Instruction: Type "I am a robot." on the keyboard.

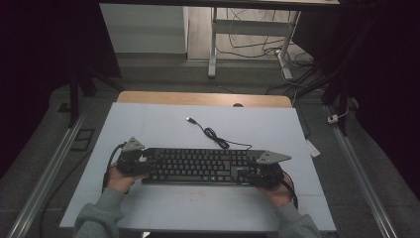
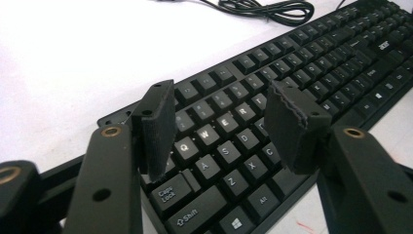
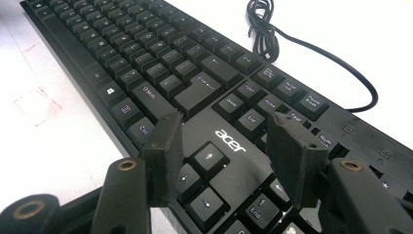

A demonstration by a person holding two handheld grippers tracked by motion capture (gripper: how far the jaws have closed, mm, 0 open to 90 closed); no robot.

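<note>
Two grippers sat at either end of the keyboard [image 1: 198, 166], which lay flat across the near middle of the table [image 1: 148, 124], its cable [image 1: 215, 137] coiled behind. Your left gripper [image 2: 221, 129] hovered spread over the QWERTY rows, holding nothing; your right gripper [image 3: 221, 156] stood just as released above the arrow keys [image 3: 207, 173]. Likely you were lining up an end-to-end lift; next you needed both sets of jaws lowered around the edges, then closed evenly.

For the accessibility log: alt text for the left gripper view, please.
The left gripper hangs open above the left end of a black keyboard, its jaws framing the Q, W, A and S keys. A coiled black cable lies on the white table behind.
</note>
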